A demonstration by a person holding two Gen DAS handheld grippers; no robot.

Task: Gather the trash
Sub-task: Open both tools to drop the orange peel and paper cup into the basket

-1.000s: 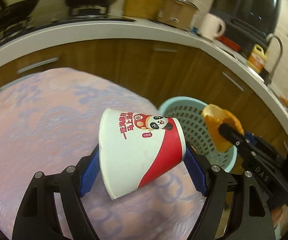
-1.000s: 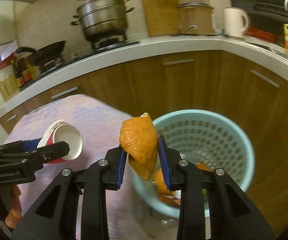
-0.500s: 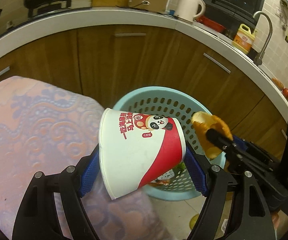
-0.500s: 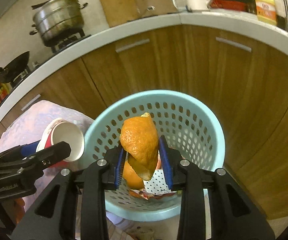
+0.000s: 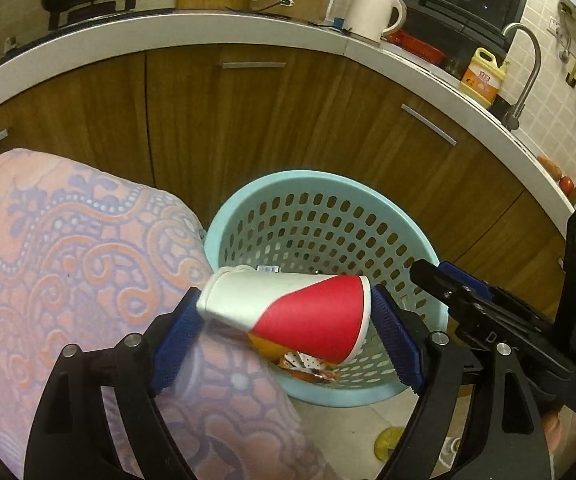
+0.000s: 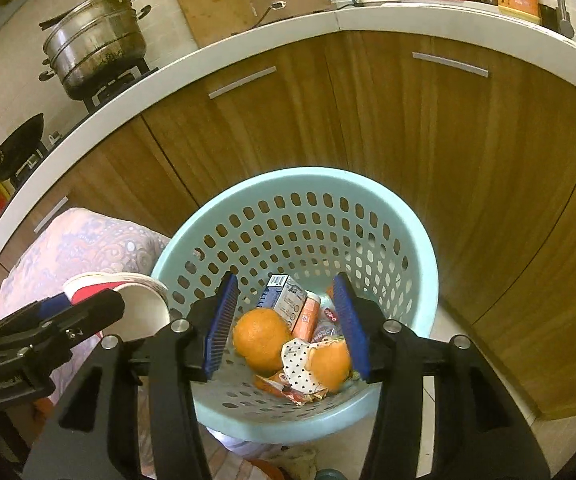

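Observation:
A light blue perforated trash basket (image 5: 416, 236) (image 6: 416, 240) stands on the floor below both grippers. My left gripper (image 5: 288, 316) has its jaws spread wide; a red and white paper cup (image 5: 308, 316) lies on its side between the blue pads, tilted over the basket's near rim; whether the pads still grip it is unclear. The cup also shows in the right wrist view (image 6: 136, 300). My right gripper (image 6: 284, 320) is open and empty above the basket. Orange peels (image 6: 262, 338), a small carton (image 6: 284, 300) and wrappers lie inside the basket.
A table with a pink and purple patterned cloth (image 5: 68, 260) is left of the basket. Brown wooden cabinets (image 6: 408, 120) under a white counter stand behind it. A pot (image 6: 96, 44), kettle (image 5: 372, 12) and detergent bottle (image 5: 480, 76) sit on the counter.
My right gripper opened and the orange peel dropped into the basket. My left gripper's jaws spread and the cup rolled and tipped toward the basket. Both grippers moved closer over the basket.

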